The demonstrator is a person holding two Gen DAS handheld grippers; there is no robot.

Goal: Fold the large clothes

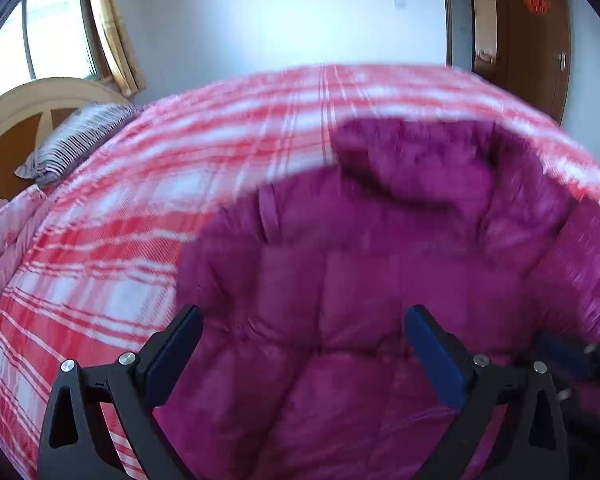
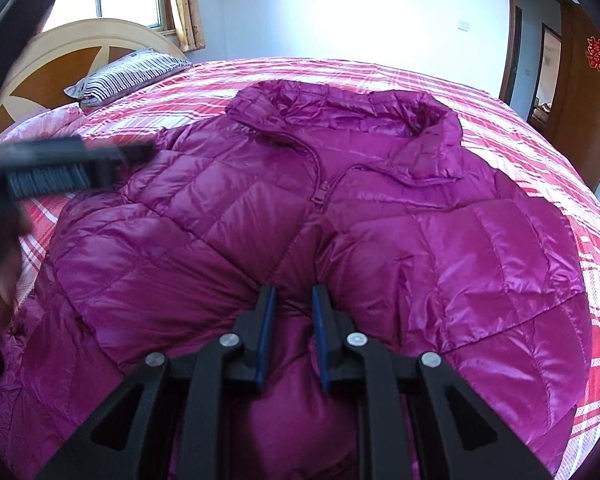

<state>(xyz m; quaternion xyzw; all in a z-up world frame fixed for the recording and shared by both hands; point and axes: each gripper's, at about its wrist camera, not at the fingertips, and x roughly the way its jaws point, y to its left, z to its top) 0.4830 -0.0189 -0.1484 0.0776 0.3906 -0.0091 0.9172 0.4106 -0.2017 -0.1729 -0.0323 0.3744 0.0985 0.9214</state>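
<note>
A magenta quilted puffer jacket (image 2: 340,208) lies front up on the bed, collar toward the far side, zip partly open. My right gripper (image 2: 294,300) is shut on a bunched fold of the jacket near its lower middle. My left gripper (image 1: 304,320) is open, its jaws wide apart just above the jacket (image 1: 360,280); that view is motion-blurred. The left gripper also shows blurred at the left edge of the right wrist view (image 2: 60,168), over the jacket's left sleeve.
The red and white plaid bedspread (image 2: 540,152) covers the bed. A striped pillow (image 2: 128,72) lies by the wooden headboard (image 2: 60,56) at the far left, under a window. A brown door (image 2: 588,100) stands at the right.
</note>
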